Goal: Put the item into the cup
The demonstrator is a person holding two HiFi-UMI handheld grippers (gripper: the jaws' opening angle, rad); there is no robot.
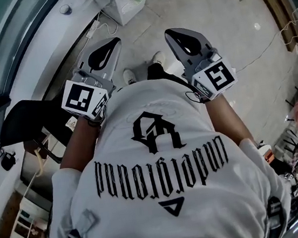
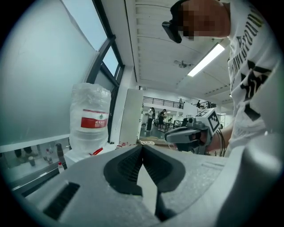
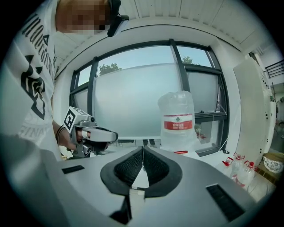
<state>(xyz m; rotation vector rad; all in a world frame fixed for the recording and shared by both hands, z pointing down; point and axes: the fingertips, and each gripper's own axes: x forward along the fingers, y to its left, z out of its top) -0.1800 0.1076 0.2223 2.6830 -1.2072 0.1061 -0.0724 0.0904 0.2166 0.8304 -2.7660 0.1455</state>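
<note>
The large water bottle carries a red label with white Chinese characters, 农夫山泉. The person's white shirt bears black gothic lettering, upside down and not surely readable.

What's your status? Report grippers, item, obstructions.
Left gripper shut, empty. Right gripper shut, empty. Task item and cup not identifiable. Large clear red-labelled water bottle stands ahead, apart.

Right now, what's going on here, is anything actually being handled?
A person in a white printed T-shirt stands holding a gripper in each hand, out in front of the chest. The left gripper and the right gripper both have their jaws together with nothing between them, and neither touches anything. A large water bottle stands by the window. No item has been picked up yet.
</note>
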